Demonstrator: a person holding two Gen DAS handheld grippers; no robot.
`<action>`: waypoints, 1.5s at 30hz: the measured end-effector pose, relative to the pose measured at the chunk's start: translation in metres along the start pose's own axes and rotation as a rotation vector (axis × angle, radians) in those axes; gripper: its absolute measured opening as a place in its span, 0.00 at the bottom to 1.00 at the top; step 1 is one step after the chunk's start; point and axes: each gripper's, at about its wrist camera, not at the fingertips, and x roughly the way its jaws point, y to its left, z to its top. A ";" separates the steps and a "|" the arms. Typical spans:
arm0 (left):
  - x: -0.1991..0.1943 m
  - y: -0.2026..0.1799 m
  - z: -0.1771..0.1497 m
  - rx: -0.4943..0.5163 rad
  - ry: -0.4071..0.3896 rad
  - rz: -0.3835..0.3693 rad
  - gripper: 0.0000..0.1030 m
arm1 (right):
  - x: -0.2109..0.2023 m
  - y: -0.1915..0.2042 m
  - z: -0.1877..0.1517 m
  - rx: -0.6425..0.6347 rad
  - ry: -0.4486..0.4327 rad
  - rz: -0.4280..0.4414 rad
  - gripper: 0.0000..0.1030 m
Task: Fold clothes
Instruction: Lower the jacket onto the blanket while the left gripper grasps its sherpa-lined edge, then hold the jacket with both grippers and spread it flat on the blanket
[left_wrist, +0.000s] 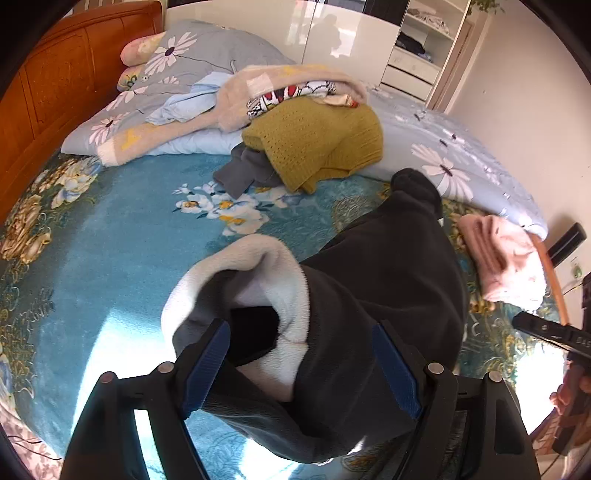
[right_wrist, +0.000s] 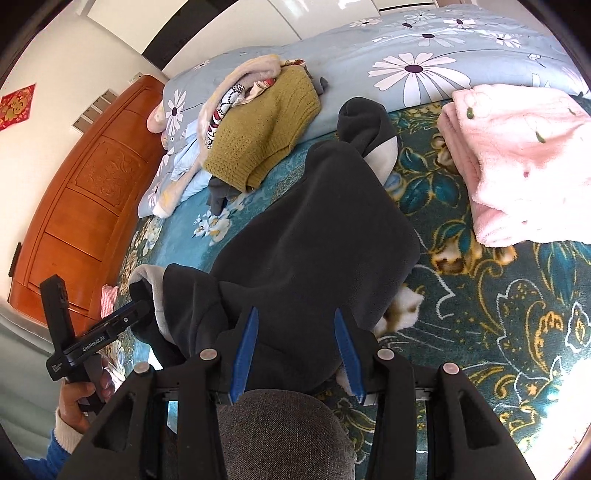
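1. Your left gripper (left_wrist: 301, 363), at the bottom centre of the left wrist view, has its blue-padded fingers set wide with the black fleece garment with pale lining (left_wrist: 373, 280) bunched between them; whether they actually pinch the cloth, I cannot tell.
2. In the right wrist view, your right gripper (right_wrist: 297, 352) sits at the bottom centre, jaws parted, with the dark hem draped over and between the fingers; grip unclear there too.
3. The garment runs up the frame across the teal floral bed blanket (left_wrist: 122, 240), its pale lining turned out near your left gripper.
4. Upper centre of the left view: a mustard knitted sweater (left_wrist: 317, 146) lies on a heap of clothes, over a grey garment (left_wrist: 240, 173).
5. A folded pink fluffy towel (right_wrist: 517, 162) rests at the upper right of the right view, apart from the fleece.
6. Behind sits the grey daisy-print quilt (right_wrist: 424, 51).
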 end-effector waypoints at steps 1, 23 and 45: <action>-0.003 0.001 0.000 -0.016 -0.004 -0.010 0.81 | 0.000 -0.001 0.000 0.003 -0.001 0.001 0.43; 0.073 0.025 0.024 -0.254 0.141 -0.057 0.19 | -0.007 -0.027 -0.005 0.058 -0.008 0.005 0.43; -0.109 -0.043 0.176 0.169 -0.406 -0.232 0.12 | -0.025 -0.022 0.004 0.081 -0.055 0.007 0.43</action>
